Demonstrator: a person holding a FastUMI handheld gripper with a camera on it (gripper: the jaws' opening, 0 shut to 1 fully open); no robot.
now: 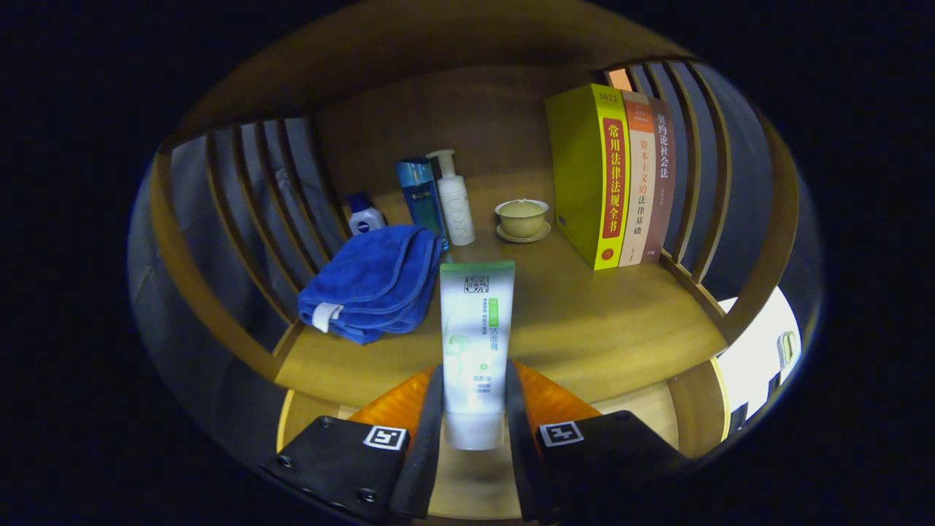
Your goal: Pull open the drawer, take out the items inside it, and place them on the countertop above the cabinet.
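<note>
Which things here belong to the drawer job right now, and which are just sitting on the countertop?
Job:
- gripper, shut on the white tube
- countertop, where it goes

Lying about:
- blue towel
- small lotion bottle
- blue box
- pump bottle
- lidded cup on saucer
- three books

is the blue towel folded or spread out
Folded: the blue towel lies in stacked layers on the countertop, left of the tube the fingers grip.
</note>
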